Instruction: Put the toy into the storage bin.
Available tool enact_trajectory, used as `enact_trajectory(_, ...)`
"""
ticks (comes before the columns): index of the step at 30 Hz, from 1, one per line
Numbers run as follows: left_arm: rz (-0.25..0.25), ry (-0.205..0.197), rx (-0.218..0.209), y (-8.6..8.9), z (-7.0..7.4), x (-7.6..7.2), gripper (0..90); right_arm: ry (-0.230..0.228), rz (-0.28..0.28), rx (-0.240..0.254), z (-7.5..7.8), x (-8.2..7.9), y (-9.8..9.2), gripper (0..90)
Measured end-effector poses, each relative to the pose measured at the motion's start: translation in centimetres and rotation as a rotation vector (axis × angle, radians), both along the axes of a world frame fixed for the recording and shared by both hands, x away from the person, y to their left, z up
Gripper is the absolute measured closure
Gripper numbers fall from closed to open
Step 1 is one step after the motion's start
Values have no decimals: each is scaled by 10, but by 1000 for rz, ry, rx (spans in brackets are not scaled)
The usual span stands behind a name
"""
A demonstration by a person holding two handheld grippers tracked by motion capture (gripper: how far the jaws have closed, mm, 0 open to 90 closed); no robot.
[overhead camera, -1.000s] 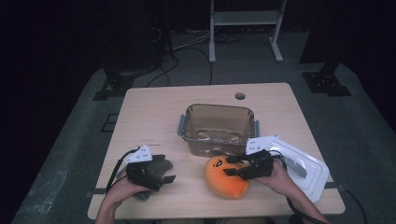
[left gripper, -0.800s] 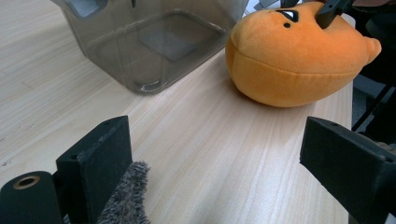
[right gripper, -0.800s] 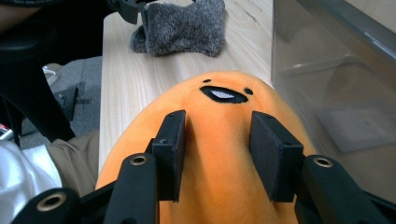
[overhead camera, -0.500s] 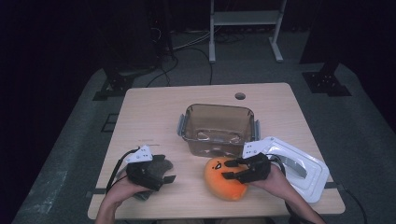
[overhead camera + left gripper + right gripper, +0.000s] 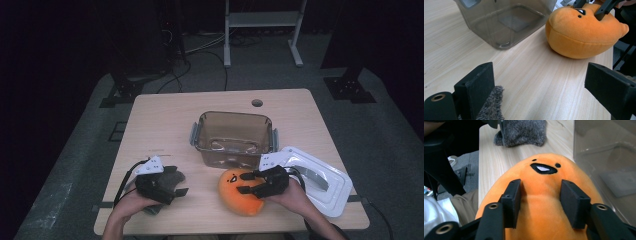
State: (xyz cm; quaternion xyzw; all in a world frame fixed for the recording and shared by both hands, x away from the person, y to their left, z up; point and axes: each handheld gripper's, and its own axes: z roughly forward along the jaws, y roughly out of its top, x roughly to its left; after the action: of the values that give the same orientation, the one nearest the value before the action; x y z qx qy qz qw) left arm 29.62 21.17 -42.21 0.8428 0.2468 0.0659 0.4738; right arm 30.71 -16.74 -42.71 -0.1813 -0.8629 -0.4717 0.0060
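Soft orange plush toy (image 5: 541, 202) pinched by the right gripper (image 5: 540, 192); left gripper (image 5: 539, 85) held apart.
The shallow pinch could be lost on lifting, before the clear brown plastic tub (image 5: 233, 137).

We see a pale wooden table (image 5: 165, 125) with a small round hole (image 5: 257, 103) near its far edge; on it, toward the middle, stands a clear brownish plastic container (image 5: 233, 137) with grey latches at both ends, open at the top; to its right, near the table's right edge, lies a white lid (image 5: 320, 180), tilted askew; beyond the table we make out a grey floor (image 5: 380, 145), dark cables (image 5: 200, 50) trailing across it, and a pale metal frame (image 5: 262, 22) standing at the back.
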Motion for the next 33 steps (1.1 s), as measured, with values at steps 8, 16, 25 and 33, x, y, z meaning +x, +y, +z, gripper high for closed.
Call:
enact_trajectory(8,-2,-4,5,-1,0,0,84,15,1,-8,0,0,0,644)
enact_trajectory(16,0,-5,4,-1,0,0,84,4,-2,-8,4,-2,0,754)
enact_trajectory(25,4,-7,2,1,1,0,84,6,32,12,13,-1,0,790)
enact_trajectory(33,9,-8,-1,3,1,0,84,1,71,-9,19,-2,6,805)
